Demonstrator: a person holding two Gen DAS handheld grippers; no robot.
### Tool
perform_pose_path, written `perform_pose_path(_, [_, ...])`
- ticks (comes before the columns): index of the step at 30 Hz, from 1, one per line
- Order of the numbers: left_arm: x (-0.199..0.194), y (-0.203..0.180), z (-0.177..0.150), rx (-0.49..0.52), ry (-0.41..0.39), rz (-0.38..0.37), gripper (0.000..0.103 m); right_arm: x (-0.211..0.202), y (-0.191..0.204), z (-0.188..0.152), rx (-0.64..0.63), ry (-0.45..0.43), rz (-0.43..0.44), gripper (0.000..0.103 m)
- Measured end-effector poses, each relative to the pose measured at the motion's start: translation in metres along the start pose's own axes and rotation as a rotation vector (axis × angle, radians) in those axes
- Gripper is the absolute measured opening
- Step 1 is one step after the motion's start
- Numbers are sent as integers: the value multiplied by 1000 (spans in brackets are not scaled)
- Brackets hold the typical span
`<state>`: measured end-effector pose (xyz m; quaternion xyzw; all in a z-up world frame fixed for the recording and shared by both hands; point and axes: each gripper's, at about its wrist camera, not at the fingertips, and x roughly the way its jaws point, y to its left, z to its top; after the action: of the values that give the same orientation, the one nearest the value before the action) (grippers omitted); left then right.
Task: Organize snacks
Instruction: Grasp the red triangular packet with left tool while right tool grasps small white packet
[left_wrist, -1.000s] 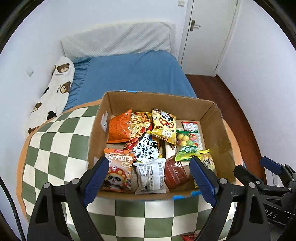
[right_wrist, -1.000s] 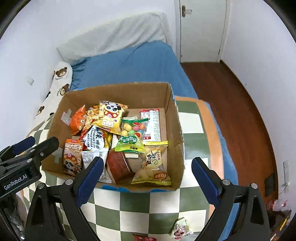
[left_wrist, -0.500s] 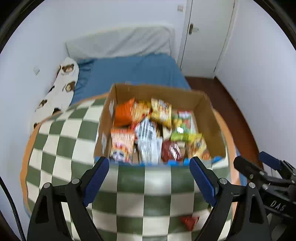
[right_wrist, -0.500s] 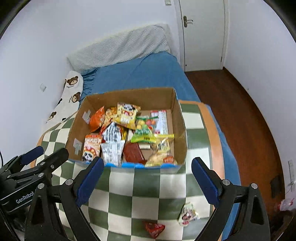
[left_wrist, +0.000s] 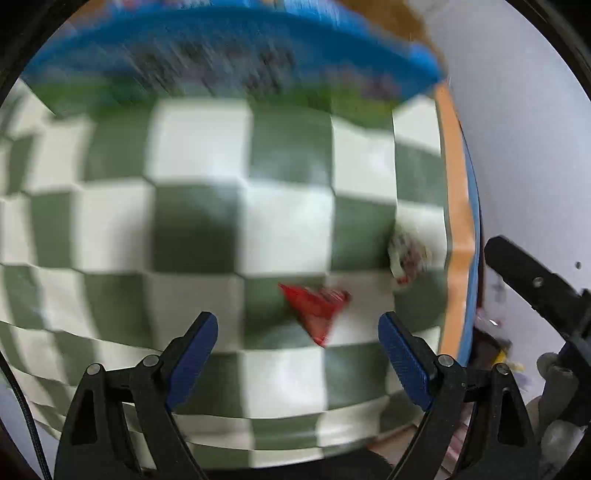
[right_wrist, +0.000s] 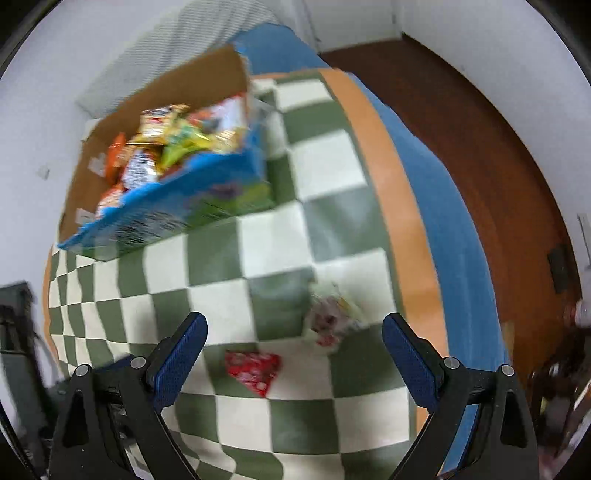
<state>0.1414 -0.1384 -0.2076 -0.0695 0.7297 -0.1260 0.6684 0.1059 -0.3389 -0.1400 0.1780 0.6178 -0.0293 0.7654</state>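
Green-and-white checked cloth (right_wrist: 273, 236) fills both views; red packet (left_wrist: 317, 306) lies lower centre, pale packet (right_wrist: 332, 317) right of it, box (right_wrist: 166, 206) upper left. Left gripper (left_wrist: 297, 354) and right gripper (right_wrist: 293, 354) gape wide, empty: straddle one packet squarely before closing

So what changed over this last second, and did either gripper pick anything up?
Both views tipped down from the box to the checkered cloth in front of it. The left gripper now hangs over the red packet, the right gripper over the red packet and the pale packet. Both stay open and empty; box, snacks and loose packets lie as before.
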Motion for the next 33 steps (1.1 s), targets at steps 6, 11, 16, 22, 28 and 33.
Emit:
perform_pose_path(6, [69, -21, 3, -17, 114, 12, 55, 32, -35, 4, 38, 61, 1, 79])
perform_pose_path(11, [70, -16, -5, -3, 81, 93, 40, 69, -33, 11, -24, 134, -9, 79])
perform_pose_path(16, [48, 20, -4, -49, 39, 162, 40, 110, -19, 11, -97, 211, -43, 67])
perform_pose_path(22, [24, 72, -2, -116, 3, 192, 40, 126, 1, 0, -108, 223, -22, 58])
perform_pose_path(28, [30, 94, -4, -151, 38, 123, 42, 134, 49, -28, -125, 264, 56, 58])
perform_pose_path(33, [39, 90, -5, -138, 41, 127, 42, 152, 75, -45, -124, 282, 47, 58])
